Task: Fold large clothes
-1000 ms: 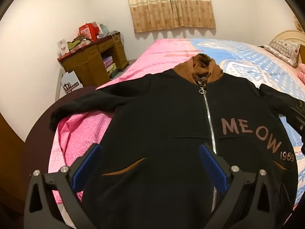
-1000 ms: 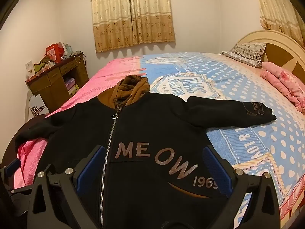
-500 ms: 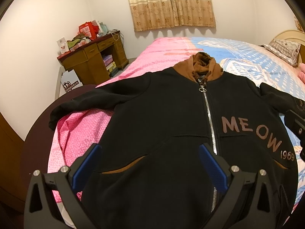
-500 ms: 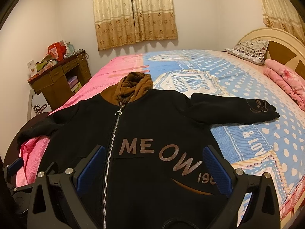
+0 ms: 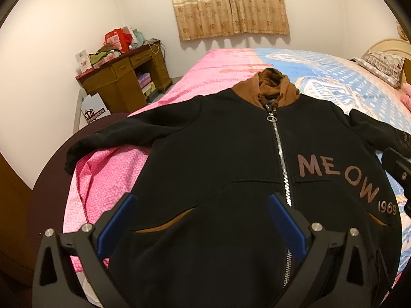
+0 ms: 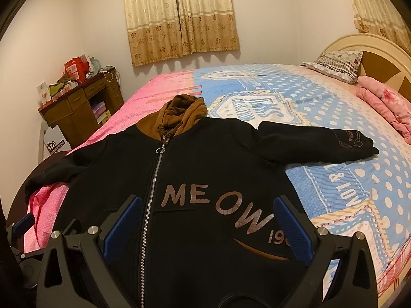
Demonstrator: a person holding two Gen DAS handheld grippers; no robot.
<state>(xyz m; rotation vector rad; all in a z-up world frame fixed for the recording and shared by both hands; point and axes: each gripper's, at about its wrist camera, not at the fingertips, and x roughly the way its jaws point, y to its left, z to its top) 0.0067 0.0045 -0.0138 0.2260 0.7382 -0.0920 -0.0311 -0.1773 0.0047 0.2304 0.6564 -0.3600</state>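
Observation:
A black zip-up hoodie (image 5: 218, 159) (image 6: 218, 159) with a brown hood (image 5: 272, 82) (image 6: 179, 113) and "MEOW 1969" lettering lies front-up and spread flat on the bed. One sleeve (image 5: 110, 136) reaches toward the bed's left edge, the other sleeve (image 6: 316, 143) stretches right over the blue cover. My left gripper (image 5: 203, 202) hovers open above the lower left front of the hoodie, over the pocket. Over the lower right front my right gripper (image 6: 209, 205) is open too. Nothing sits between either pair of blue pads.
The bed (image 6: 346, 179) has a pink and blue dotted cover, with a pillow (image 6: 336, 64) and a folded pink blanket (image 6: 385, 107) near the headboard. A wooden desk (image 5: 123, 77) piled with boxes stands by the left wall. Curtains (image 6: 179, 18) hang at the back.
Both grippers have drawn back slightly and tilted up, so the hoodie sits a little lower and further in each view. The hoodie itself has not moved.

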